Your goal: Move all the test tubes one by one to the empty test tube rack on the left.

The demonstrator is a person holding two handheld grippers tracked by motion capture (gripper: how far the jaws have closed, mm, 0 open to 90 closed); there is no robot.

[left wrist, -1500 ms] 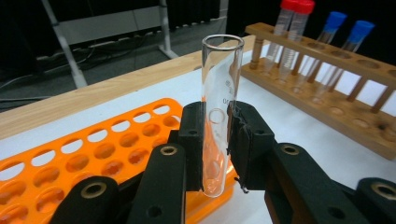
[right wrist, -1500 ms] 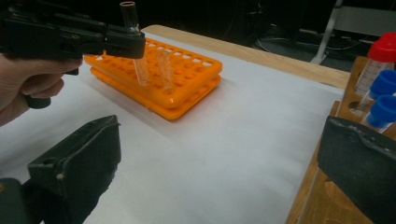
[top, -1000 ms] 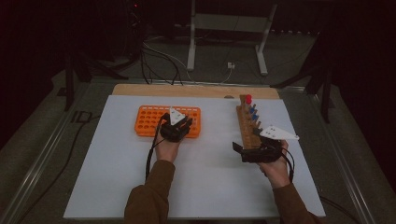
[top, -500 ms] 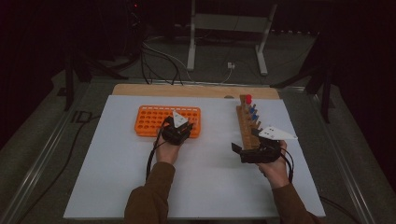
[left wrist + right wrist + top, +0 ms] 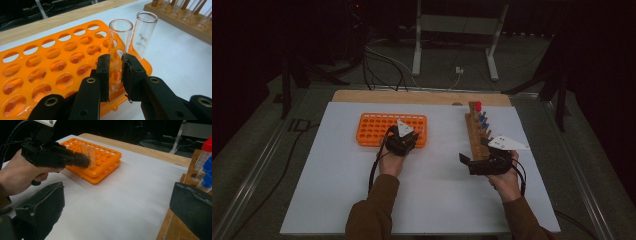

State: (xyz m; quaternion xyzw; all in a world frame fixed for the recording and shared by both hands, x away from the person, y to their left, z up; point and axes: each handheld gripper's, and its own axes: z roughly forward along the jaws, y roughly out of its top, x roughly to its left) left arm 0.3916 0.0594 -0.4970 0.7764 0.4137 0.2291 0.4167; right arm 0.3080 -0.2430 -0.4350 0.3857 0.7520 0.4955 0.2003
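My left gripper is shut on a clear glass test tube that stands upright in a hole near the right front corner of the orange rack. A second clear tube stands in the rack just beyond it. In the high view the left gripper sits over the rack's near right end. My right gripper stands open with nothing between its jaws, at the near end of the wooden rack. In the right gripper view the left gripper holds its tube at the orange rack.
The wooden rack holds a red-capped tube at its far end and blue-capped tubes nearer. A white sheet covers the table, with a wooden board edge along the back. Cables and a metal stand lie on the floor behind.
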